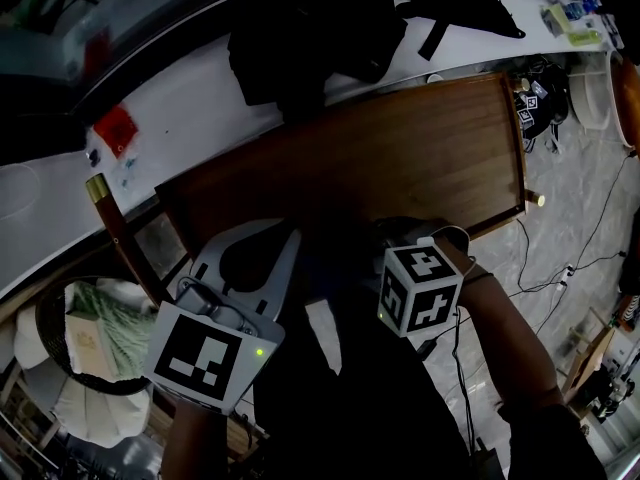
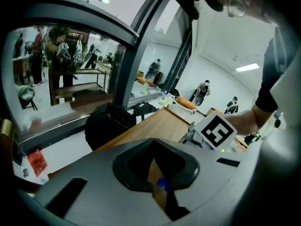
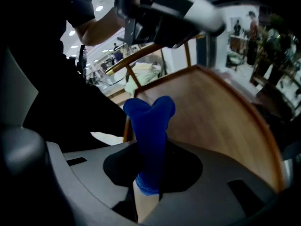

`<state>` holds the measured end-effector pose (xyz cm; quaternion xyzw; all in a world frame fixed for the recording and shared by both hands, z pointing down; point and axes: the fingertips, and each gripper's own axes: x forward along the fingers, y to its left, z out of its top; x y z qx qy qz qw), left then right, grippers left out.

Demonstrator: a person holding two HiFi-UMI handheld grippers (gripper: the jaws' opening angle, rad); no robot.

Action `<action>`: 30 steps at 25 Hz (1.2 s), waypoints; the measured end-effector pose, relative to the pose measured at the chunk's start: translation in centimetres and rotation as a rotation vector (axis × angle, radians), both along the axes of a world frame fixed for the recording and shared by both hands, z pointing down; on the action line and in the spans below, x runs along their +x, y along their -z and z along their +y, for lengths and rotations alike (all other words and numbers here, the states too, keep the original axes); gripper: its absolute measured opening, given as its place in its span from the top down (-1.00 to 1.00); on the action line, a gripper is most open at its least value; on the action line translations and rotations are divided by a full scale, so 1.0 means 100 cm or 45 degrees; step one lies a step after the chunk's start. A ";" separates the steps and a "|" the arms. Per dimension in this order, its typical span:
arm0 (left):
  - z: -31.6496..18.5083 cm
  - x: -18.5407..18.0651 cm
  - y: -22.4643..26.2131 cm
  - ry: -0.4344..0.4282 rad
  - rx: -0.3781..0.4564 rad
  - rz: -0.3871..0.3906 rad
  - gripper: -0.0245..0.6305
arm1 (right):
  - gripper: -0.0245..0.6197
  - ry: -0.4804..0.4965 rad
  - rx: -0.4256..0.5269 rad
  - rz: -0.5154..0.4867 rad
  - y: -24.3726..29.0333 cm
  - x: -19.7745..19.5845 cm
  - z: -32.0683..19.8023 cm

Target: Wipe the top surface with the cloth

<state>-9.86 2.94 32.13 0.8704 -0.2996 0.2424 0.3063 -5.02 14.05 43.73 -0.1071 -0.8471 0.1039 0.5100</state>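
Right hand-held gripper [image 3: 149,175] pinches cloth [image 3: 150,126], apparently over top surface [image 3: 211,121], near edge.

Beyond your left gripper [image 1: 265,253], a black backpack [image 1: 310,38] slumps on the white ledge [image 1: 200,98]. Further left along that ledge lies a small red packet [image 1: 115,128]. Just left of the same gripper a dark post with a brass cap [image 1: 98,190] leans, and below it sits a round basket [image 1: 45,333] holding pale folded things. To the right of your right gripper [image 1: 410,243], thin cables [image 1: 570,258] trail over the plastic-sheeted floor [image 1: 590,198]. Ahead and far right of it stands a white bowl [image 1: 590,93].
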 end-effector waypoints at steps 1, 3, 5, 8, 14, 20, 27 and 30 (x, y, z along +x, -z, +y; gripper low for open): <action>-0.001 -0.002 -0.001 0.005 -0.001 -0.003 0.89 | 0.62 -0.051 0.091 -0.021 0.005 0.001 -0.022; -0.003 -0.004 -0.004 0.014 -0.003 -0.010 0.89 | 0.62 -0.137 0.299 -0.046 0.013 0.002 -0.068; -0.004 -0.004 -0.004 0.018 -0.005 -0.016 0.89 | 0.62 -0.190 0.519 -0.052 0.020 0.003 -0.110; -0.008 0.000 -0.003 0.018 0.002 -0.017 0.89 | 0.62 -0.205 0.789 -0.061 0.029 -0.001 -0.157; -0.012 0.004 -0.002 0.015 0.011 -0.018 0.89 | 0.62 -0.083 0.886 0.048 0.007 -0.012 -0.192; -0.009 0.004 -0.003 0.010 -0.001 -0.014 0.89 | 0.62 -0.101 0.789 0.076 -0.009 -0.010 -0.188; -0.011 0.005 0.000 0.006 0.007 -0.008 0.89 | 0.62 -0.166 0.700 0.077 -0.014 -0.008 -0.182; -0.010 0.005 0.000 0.001 0.003 -0.012 0.89 | 0.62 -0.150 0.673 0.087 -0.014 -0.004 -0.172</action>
